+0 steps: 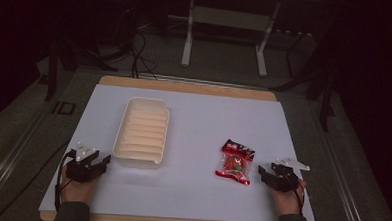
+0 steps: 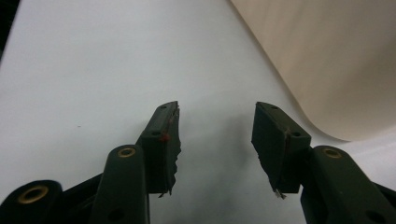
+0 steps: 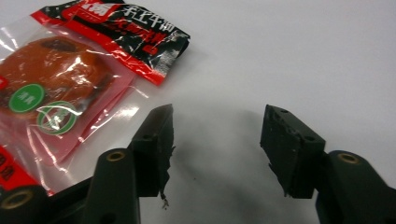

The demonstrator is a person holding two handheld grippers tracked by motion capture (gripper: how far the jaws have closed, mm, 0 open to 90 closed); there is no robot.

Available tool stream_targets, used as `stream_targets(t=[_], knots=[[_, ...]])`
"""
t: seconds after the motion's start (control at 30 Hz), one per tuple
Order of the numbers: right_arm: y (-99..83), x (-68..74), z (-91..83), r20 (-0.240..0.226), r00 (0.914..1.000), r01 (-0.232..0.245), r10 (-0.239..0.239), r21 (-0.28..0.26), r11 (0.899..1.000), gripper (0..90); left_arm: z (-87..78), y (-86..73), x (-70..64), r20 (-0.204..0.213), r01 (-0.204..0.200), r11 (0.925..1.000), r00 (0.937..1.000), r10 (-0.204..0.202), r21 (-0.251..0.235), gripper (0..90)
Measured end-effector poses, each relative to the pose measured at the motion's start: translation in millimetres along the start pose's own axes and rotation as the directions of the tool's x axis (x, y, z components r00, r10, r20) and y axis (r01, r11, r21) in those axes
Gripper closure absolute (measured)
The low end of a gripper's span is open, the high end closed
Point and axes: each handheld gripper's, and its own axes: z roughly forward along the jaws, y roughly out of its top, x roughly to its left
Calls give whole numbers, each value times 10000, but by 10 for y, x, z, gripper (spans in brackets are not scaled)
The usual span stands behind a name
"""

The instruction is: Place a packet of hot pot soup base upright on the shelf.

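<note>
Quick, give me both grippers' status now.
Left gripper: open, empty, beside the white tray.
Right gripper: open, empty, beside the red snack packet.

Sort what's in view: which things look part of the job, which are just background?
Likely job: red-and-clear plastic snack packet; cream ribbed plastic tray; left tongs, open; right tongs, open.
Background: white table sheet; grey metal stand; floor cables.

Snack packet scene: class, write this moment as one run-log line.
left gripper: open, beside tray | right gripper: open, beside snack packet | packet: flat on table
</note>
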Motion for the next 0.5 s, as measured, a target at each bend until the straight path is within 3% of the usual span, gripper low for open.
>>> stream_targets(t=[0.23,0.5], knots=[[7,26,-16,-303,9994,140,-136,104,9998,473,-14,0,45,428,91,9998,9990,-83,-186,519],[42,18,-56,-685,9977,10,-3,103,9999,488,-9,-1,64,420,186,9998,9989,-183,-68,525]])
